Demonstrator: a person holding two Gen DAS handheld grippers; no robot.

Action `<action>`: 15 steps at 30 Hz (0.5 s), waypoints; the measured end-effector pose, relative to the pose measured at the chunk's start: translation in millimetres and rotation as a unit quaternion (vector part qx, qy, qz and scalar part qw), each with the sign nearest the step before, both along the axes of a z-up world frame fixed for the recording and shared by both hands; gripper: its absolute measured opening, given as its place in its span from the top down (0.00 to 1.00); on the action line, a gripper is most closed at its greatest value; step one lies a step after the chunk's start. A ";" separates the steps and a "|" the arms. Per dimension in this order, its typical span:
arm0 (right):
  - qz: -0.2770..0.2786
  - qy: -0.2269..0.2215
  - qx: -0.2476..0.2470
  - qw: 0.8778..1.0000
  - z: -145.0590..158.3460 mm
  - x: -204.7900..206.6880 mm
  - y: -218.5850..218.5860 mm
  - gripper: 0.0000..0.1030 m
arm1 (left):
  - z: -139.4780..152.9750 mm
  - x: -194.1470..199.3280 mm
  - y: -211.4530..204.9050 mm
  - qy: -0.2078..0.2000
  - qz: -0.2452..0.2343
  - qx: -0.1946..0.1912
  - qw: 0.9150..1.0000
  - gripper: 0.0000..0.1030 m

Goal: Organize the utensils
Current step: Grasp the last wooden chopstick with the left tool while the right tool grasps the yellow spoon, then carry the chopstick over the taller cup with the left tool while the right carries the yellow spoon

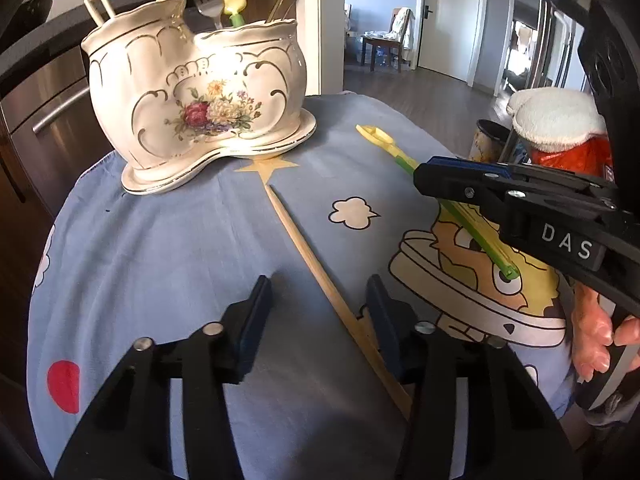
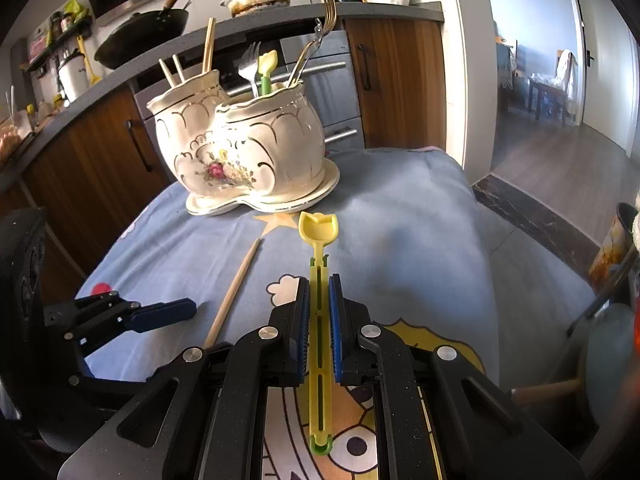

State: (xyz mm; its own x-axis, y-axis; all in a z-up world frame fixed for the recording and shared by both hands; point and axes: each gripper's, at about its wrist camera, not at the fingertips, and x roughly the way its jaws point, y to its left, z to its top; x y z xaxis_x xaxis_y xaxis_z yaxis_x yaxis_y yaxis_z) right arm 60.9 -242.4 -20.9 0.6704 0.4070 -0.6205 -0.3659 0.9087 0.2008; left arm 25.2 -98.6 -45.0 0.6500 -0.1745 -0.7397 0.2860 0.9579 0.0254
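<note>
A white floral ceramic utensil holder (image 1: 196, 92) with two compartments stands at the far side of the table; it also shows in the right wrist view (image 2: 248, 152). It holds chopsticks, forks and a yellow-green utensil. My right gripper (image 2: 319, 280) is shut on a yellow-green plastic spoon (image 2: 319, 264), held just above the cloth; the spoon also shows in the left wrist view (image 1: 400, 156). My left gripper (image 1: 318, 292) is open, its fingers either side of a wooden chopstick (image 1: 316, 264) lying on the cloth, also seen in the right wrist view (image 2: 234, 292).
A blue cartoon-print cloth (image 1: 180, 248) covers the table. Kitchen cabinets and a counter with a wok (image 2: 140, 36) stand behind. A mug and a red object with white cloth (image 1: 560, 136) sit at the right edge.
</note>
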 end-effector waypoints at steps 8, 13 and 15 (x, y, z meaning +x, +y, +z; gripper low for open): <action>0.007 0.000 -0.004 1.000 -1.0 -2.1 2.7 0.90 | 3.4 4.0 2.6 0.017 -0.010 -0.002 1.000 0.86; 0.017 0.004 -0.017 1.000 -3.5 -2.9 7.7 0.90 | 8.1 7.7 11.3 0.030 -0.024 0.006 0.999 0.94; 0.024 0.008 -0.033 0.999 -5.9 -3.1 12.0 0.90 | 8.9 8.4 16.0 0.041 -0.034 0.016 0.998 0.94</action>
